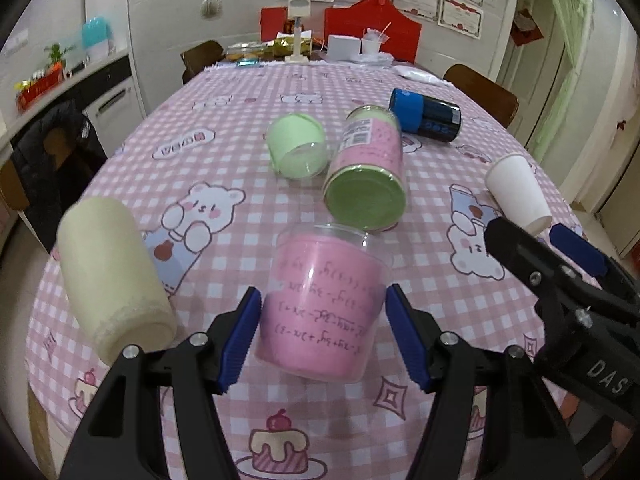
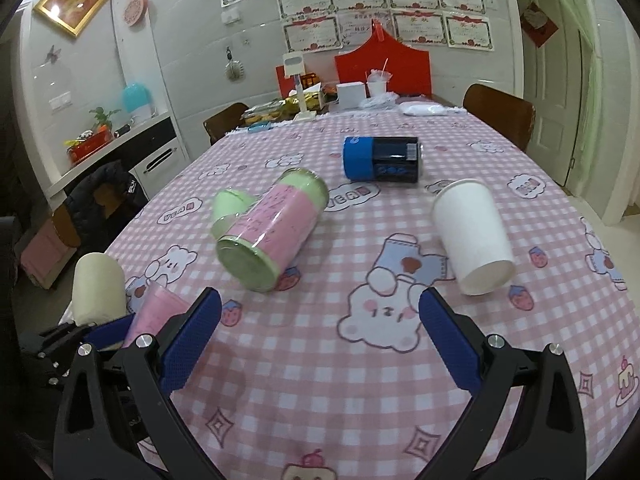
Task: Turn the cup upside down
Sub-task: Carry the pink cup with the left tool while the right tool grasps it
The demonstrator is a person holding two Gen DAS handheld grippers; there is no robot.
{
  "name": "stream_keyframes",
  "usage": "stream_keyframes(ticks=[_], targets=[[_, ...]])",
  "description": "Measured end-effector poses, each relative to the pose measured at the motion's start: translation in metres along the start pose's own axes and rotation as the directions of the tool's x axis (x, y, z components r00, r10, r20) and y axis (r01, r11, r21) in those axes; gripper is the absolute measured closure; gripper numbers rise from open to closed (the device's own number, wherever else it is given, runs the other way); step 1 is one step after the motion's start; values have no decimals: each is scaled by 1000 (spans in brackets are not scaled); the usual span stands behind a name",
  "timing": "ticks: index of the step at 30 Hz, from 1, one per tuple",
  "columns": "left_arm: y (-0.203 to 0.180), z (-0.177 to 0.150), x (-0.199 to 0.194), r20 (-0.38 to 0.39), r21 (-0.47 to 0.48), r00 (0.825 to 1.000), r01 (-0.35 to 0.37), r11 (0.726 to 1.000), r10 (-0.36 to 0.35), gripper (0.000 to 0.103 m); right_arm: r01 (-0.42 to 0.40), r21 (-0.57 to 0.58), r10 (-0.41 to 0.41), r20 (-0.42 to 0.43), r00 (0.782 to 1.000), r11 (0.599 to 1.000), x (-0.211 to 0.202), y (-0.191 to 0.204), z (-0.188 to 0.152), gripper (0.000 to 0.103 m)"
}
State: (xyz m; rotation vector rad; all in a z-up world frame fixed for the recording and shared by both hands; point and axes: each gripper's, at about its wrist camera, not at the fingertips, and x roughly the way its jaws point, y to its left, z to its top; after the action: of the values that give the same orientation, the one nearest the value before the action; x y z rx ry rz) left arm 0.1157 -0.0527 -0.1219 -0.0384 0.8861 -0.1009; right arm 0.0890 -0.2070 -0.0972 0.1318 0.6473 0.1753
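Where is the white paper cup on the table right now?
The white paper cup lies on its side toward the table's right side in the right wrist view, just ahead of the open right tool, with the blue can behind it.

The black arm of the right gripper [image 1: 600, 368] has white letters that read "DAS". The pink cup [image 1: 320, 304] has handwritten sums with x, y, 3 and plus signs, upside down and hard to read. The label on the pink and green can [image 1: 366, 168] and the papers on the wall [image 2: 360, 12] are too small to read
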Motion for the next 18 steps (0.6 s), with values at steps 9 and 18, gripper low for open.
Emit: stream_keyframes(ticks=[9, 18], targets=[[11, -1, 9, -29, 6, 995, 95, 995, -95, 38, 26, -4, -27, -9, 1000, 1000, 1, 13, 5, 8], [26, 2, -6, 5, 55, 991, 130, 990, -131, 33, -3, 12, 3, -20, 1000, 1000, -3, 32, 13, 8]])
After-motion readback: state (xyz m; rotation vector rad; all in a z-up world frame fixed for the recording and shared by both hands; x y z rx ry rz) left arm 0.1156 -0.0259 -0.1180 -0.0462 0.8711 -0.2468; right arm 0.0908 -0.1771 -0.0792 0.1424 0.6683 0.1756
